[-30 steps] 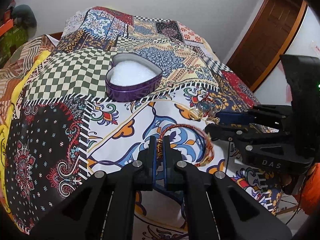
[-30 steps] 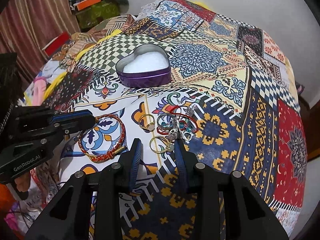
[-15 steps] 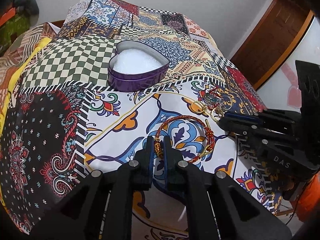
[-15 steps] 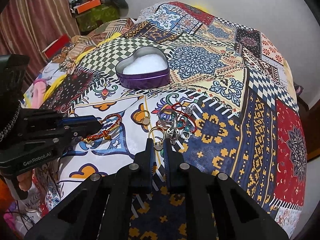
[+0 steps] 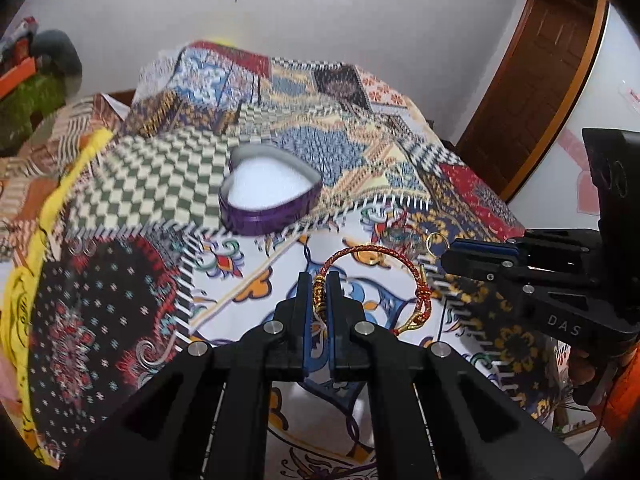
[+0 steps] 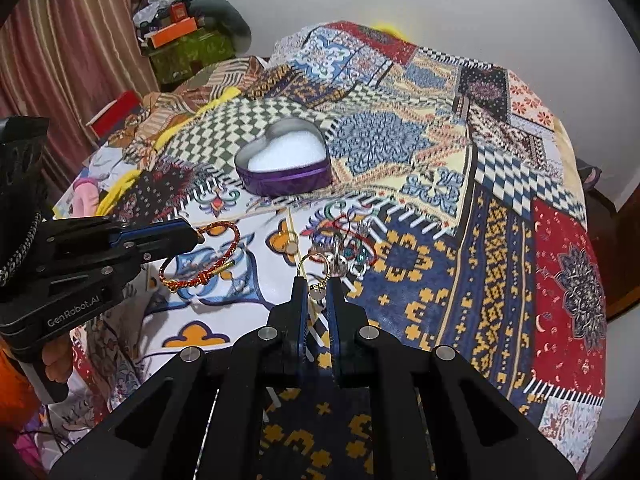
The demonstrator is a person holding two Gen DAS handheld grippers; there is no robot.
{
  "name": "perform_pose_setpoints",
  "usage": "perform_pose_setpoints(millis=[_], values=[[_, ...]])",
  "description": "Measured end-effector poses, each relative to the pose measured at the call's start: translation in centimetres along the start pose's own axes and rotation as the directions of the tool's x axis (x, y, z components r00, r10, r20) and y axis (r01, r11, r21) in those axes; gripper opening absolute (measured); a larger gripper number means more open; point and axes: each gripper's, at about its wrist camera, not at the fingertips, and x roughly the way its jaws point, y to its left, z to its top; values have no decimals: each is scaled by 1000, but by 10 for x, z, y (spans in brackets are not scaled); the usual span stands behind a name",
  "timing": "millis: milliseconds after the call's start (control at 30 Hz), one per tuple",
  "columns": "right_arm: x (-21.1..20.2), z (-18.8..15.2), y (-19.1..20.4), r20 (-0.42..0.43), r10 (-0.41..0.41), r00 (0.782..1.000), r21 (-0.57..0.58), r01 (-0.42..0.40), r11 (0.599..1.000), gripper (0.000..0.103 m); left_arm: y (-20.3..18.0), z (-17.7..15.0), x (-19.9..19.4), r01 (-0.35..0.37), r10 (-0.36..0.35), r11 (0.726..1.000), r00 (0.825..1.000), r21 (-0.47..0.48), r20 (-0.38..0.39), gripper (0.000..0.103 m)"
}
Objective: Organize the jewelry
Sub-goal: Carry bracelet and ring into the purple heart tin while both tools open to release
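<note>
My left gripper [image 5: 318,280] is shut on a red and gold braided bracelet [image 5: 376,252] and holds it above the patchwork bedspread; the bracelet also shows in the right wrist view [image 6: 200,276]. My right gripper [image 6: 318,284] is shut on a gold hoop earring [image 6: 312,266], lifted off the cloth; the earring also shows in the left wrist view [image 5: 435,240]. A purple heart-shaped tin [image 6: 286,164] with white padding stands open further back on the bed, also in the left wrist view [image 5: 272,196]. A small pile of jewelry [image 6: 348,244] lies beyond my right gripper.
A gold ring [image 6: 291,242] lies on the cloth left of the pile. The bedspread [image 6: 500,240] drops off at the right and near edges. Cluttered boxes and bags [image 6: 180,36] sit at the back left by a curtain. A wooden door [image 5: 540,80] is on the right.
Both grippers have risen off the bed with their pieces. The bracelet and the gold earring now hang above the cloth. The right gripper went from open to shut on the earring.
</note>
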Motion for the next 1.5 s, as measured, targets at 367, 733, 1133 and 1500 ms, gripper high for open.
perform_pose_setpoints(millis=[367,733,1133,1500], values=[[-24,25,3,100,0,995,24,-3,1000,8,9,30,-26,-50,50,999,994,-2,98,4],[-22,61,2,155,17,988,27,-21,999,8,33,65,-26,-125,126,992,977,-16,171,4],[11,93,2,121,42,992,14,-44,999,8,59,83,30,-180,180,984,979,-13,92,4],[48,108,6,25,76,997,-29,-75,997,8,60,86,81,-180,180,983,984,41,2,4]])
